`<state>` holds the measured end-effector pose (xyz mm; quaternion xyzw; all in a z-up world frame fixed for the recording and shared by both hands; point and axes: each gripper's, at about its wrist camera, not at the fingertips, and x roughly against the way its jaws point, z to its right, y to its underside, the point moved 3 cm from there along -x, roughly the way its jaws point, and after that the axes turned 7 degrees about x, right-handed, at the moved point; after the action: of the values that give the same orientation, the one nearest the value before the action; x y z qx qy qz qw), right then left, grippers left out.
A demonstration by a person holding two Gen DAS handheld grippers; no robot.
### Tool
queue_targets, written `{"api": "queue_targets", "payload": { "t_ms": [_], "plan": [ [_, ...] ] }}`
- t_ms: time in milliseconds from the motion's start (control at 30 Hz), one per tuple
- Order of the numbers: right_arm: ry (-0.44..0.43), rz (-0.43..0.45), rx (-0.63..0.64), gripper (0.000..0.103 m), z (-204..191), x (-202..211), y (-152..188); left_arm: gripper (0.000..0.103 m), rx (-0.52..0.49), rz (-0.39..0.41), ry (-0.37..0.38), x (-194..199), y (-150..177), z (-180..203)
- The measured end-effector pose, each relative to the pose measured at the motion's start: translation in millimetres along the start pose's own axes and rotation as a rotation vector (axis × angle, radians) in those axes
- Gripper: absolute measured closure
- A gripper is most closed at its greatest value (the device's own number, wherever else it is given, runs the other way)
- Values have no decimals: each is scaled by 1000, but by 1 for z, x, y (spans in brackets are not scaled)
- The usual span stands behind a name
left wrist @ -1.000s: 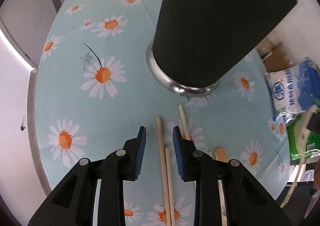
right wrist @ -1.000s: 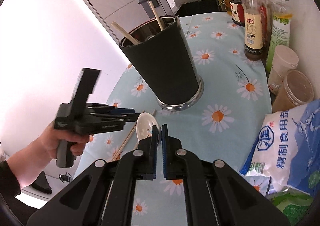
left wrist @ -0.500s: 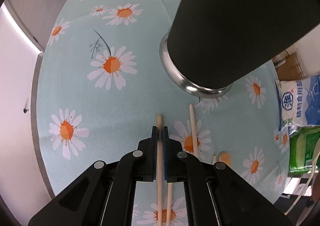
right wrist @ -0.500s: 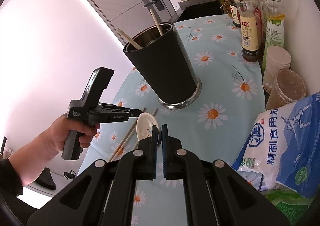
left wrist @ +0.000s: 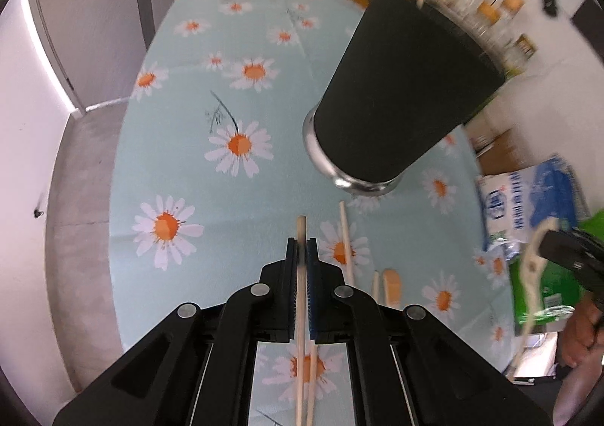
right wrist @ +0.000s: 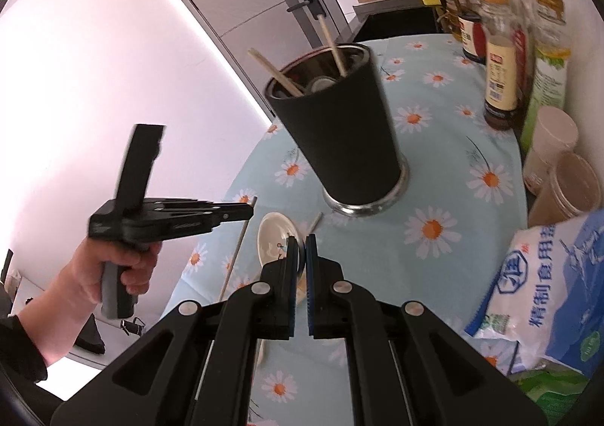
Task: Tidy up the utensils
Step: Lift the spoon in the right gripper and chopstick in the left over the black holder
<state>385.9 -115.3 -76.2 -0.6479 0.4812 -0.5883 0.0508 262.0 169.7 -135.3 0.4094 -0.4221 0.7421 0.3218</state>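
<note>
1. The left gripper (left wrist: 301, 248) has its jaws pressed on a wooden chopstick (left wrist: 301, 297); the stick runs between the pads and its tip pokes out just past them. In the right wrist view the same tool (right wrist: 249, 212) sits at the left, gripped by a hand (right wrist: 113, 271), with the chopstick (right wrist: 238, 248) slanting down from its tip above the cloth.
2. On the daisy tablecloth (left wrist: 181, 161), just right of the held stick, lie a second chopstick (left wrist: 346, 241), a shorter stick end (left wrist: 375, 286) and a wooden handle tip (left wrist: 392, 288).
3. The black utensil holder (left wrist: 400, 93) stands upright on its steel base, farther along the table; two chopsticks (right wrist: 332, 44) and a spoon end rest inside it.
4. The right gripper (right wrist: 301, 248) pinches a white ceramic spoon (right wrist: 275, 239), bowl at its left pad, near the holder's base.
5. At the far right stand sauce bottles (right wrist: 502, 71), lidded tubs (right wrist: 570, 192) and a blue-white salt bag (right wrist: 547, 275).
</note>
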Motion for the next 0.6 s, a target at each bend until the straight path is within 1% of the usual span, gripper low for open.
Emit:
{"api": "queue_targets", "payload": {
  "t_ms": [33,133,300,433,600],
  "plan": [
    [2,0,5,98,-3,-2,-2,100,-1,22,13,9,1,-2],
    [10,4,29,98,-17,-9,-9,100,-1,62,40,27,1,12],
    [20,20,40,98,-32,-15,-18,100,-29,135,95,57,5,12],
    [38,34,50,98,-42,-15,-26,100,-37,176,148,76,7,12],
    [65,79,53,98,-51,-7,-40,100,-55,221,194,96,3,15]
  ]
}}
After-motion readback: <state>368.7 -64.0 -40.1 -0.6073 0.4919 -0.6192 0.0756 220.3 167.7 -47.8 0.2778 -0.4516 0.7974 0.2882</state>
